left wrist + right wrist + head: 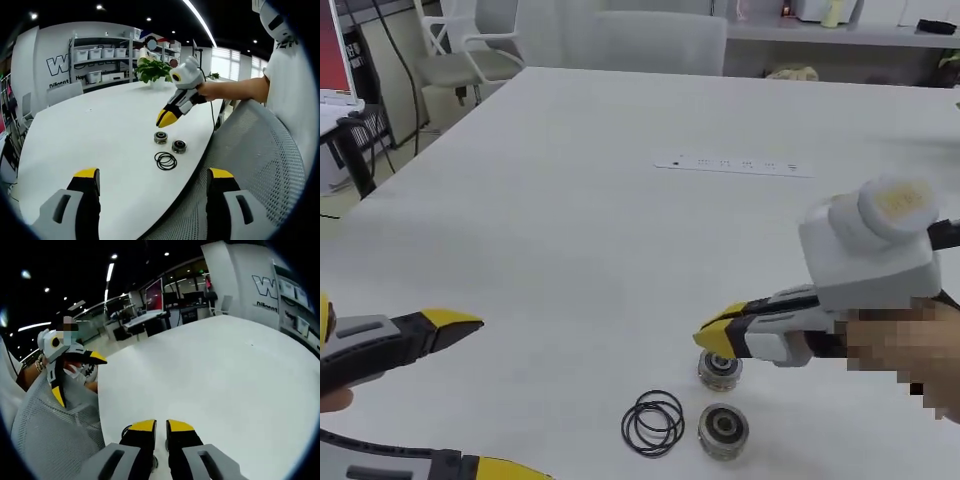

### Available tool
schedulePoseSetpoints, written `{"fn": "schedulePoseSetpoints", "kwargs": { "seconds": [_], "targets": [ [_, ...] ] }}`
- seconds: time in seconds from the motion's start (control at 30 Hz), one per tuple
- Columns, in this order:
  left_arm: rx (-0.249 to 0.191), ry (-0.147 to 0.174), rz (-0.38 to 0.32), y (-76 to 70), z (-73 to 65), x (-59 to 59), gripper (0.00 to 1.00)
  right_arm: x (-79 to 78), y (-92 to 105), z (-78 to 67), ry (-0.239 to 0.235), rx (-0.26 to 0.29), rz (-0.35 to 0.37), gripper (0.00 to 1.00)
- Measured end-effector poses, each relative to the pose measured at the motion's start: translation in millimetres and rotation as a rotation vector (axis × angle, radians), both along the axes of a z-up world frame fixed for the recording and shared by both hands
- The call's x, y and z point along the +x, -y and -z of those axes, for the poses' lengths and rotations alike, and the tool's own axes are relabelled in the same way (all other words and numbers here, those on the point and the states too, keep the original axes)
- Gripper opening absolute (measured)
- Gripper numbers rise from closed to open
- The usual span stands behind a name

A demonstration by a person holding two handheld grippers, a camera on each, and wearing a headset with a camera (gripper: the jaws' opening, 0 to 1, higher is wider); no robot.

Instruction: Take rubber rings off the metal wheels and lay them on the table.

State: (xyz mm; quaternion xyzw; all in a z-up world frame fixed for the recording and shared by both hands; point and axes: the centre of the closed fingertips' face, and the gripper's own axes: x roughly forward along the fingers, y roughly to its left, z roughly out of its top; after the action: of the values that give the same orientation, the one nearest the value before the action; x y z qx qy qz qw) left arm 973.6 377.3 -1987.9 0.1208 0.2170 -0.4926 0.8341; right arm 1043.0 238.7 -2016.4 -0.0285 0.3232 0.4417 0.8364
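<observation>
Narrow right claw (712, 328) over the lower-centre round grey metal wheel (720, 369): nip just its rim; wide left claw (153, 176) should brace.

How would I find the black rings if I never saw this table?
Start at the big white table and look near its front edge, where two small metal wheels sit. The black rings lie flat in a little pile just left of the nearer wheel. They are thin dark hoops, while the wheels are chunky and silver.
</observation>
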Motion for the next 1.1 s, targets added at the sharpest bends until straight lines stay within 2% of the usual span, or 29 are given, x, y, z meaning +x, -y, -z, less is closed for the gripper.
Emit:
{"fn": "schedulePoseSetpoints", "kwargs": {
  "seconds": [0.07,0.17,0.33,0.43,0.53,0.67,0.9,0.97,1.1],
  "targets": [
    [0.000,-0.001,0.000,0.0,0.0,-0.1,0.86,2.8,4.6,-5.6,0.007,0.024,0.019,0.07],
    [-0.003,0.000,0.003,0.6,-0.5,-0.4,0.86,4.4,8.7,-11.0,0.025,0.031,0.033,0.09],
    [-0.002,-0.003,0.007,1.0,0.0,-0.8,0.87,3.8,14.7,-23.9,0.075,0.045,0.032,0.16],
    [-0.004,-0.004,0.009,1.3,0.0,-0.9,0.87,4.5,17.0,-34.1,0.101,0.071,0.038,0.19],
    [-0.003,-0.006,0.011,1.3,0.4,-1.1,0.87,2.5,16.7,-42.3,0.119,0.092,0.027,0.27],
    [0.001,-0.009,0.013,1.0,1.1,-1.4,0.87,-7.8,13.6,-53.3,0.147,0.099,-0.015,0.41],
    [0.000,-0.013,0.026,2.3,1.4,-2.9,0.87,-31.2,20.7,-53.8,0.181,0.045,-0.072,0.52],
    [-0.004,-0.013,0.027,2.8,0.9,-3.1,0.87,-39.5,24.0,-51.0,0.189,0.025,-0.097,0.57],
    [-0.010,-0.011,0.028,3.1,-0.2,-2.9,0.87,-50.9,34.4,-43.4,0.188,0.016,-0.097,0.63]
  ]
}}
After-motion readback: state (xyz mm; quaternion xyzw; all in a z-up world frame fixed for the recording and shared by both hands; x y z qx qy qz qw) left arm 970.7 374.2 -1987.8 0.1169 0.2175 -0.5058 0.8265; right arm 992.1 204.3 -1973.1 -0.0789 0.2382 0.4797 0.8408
